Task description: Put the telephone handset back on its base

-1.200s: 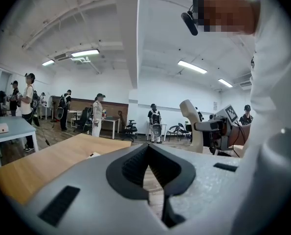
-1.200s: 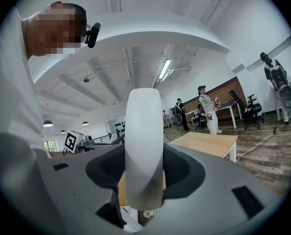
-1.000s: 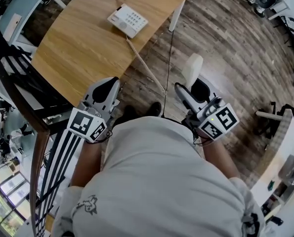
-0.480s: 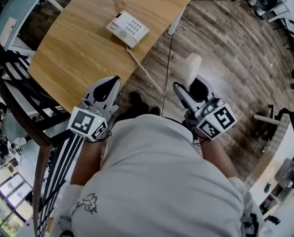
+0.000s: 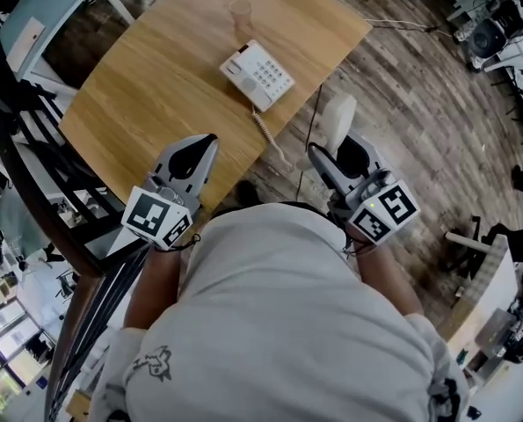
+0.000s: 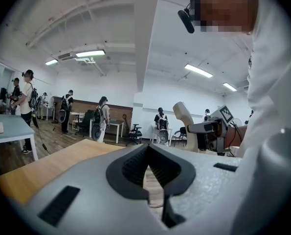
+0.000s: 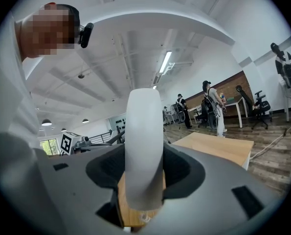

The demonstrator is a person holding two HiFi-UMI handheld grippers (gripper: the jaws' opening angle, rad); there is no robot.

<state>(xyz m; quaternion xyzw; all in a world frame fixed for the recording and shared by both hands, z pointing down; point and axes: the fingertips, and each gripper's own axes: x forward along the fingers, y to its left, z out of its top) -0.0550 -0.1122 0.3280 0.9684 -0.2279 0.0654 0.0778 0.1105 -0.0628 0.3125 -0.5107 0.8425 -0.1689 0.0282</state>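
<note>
- White handset (image 7: 144, 146) is clamped upright in R gripper (image 5: 336, 154), jaws pressing on both its sides. It's off the base (image 5: 257, 75), well short of it on the person's side, out past the table (image 5: 147, 95) edge.
- Coiled cord (image 5: 270, 136) runs from the base's near corner over the table edge twd the handset.
- L gripper (image 5: 193, 154) is closed on nothing, nearer the person than the base & to its left.
- Step in hand, by the look: carry phase. Handset is held but not yet over the base.
- Next move prob. needs: reach fwd to the base, tip handset flat, line it up w/ the keyless side, keep cord slack clear, lower, then let go.
- Clear cup (image 5: 241, 10) stands just beyond the base, so don't overshoot.
</note>
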